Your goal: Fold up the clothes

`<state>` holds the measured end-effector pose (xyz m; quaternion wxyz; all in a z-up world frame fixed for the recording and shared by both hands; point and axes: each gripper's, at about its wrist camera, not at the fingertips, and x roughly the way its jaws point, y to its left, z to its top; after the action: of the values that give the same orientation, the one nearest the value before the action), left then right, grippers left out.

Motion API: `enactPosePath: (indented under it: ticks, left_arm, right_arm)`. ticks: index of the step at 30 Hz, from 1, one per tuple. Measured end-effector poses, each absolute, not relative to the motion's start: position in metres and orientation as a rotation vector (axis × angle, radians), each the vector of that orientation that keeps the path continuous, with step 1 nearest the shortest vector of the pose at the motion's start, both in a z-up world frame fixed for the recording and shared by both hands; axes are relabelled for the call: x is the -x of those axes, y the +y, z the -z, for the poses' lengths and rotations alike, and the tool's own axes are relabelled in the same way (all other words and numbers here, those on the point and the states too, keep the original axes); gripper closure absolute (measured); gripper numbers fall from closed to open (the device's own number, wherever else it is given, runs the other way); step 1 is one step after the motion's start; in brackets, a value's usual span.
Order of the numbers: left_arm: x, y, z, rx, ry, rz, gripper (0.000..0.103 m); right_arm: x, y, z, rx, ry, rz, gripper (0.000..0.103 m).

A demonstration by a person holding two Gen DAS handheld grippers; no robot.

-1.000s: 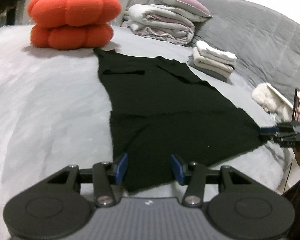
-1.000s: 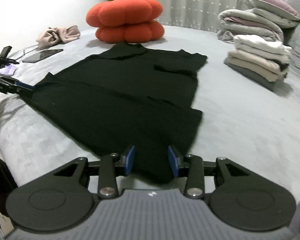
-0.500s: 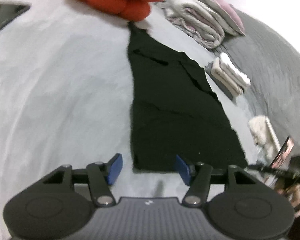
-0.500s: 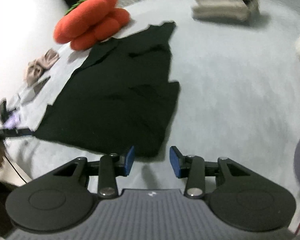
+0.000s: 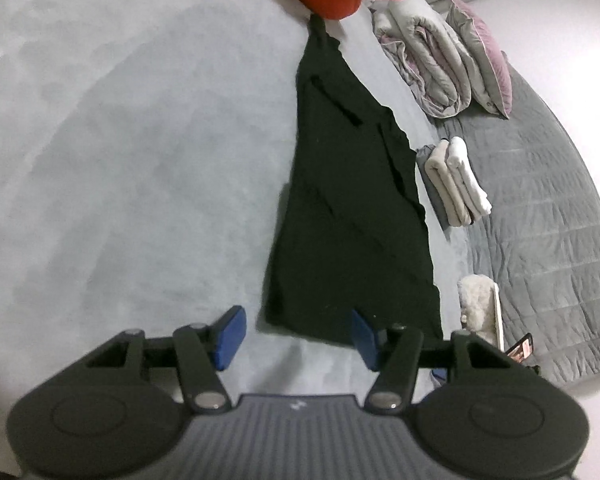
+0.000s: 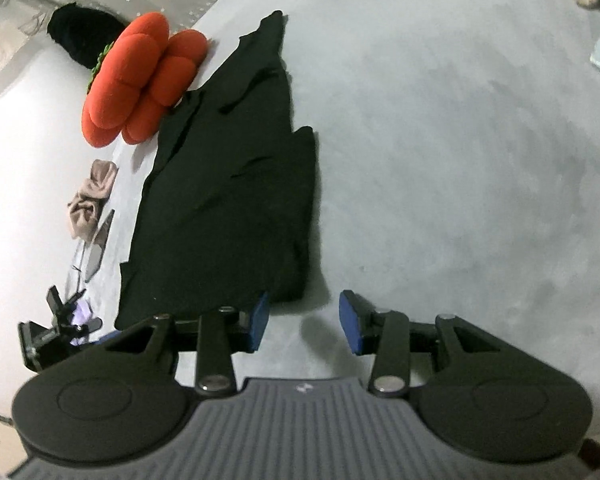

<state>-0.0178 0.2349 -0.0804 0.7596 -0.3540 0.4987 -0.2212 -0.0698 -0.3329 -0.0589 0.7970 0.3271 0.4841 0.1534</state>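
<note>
Hovering above the flat black cloth garment [image 5: 352, 208].
Both left gripper [image 5: 296, 334] and right gripper [image 6: 303, 322] have jaws open and empty, probably ready for hem corners.

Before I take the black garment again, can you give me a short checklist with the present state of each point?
1. Left gripper open, holding nothing: ok.
2. Right gripper open, holding nothing: ok.
3. Black garment lies on the bed, near hem in view: ok.
4. Garment free of creases: not ok, ridges show.
5. Orange pumpkin cushion clear of the far end: cannot tell.
6. Stack of folded clothes apart from garment: ok.
</note>
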Motion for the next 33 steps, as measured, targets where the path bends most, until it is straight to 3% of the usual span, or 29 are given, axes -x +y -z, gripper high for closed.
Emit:
enactPosePath:
  ticks: [33]
  left_arm:
    - [0.002, 0.220, 0.095, 0.822, 1.099, 0.543, 0.045]
  right_arm:
    - [0.057, -0.336, 0.077, -0.849, 1.005, -0.352, 0.060]
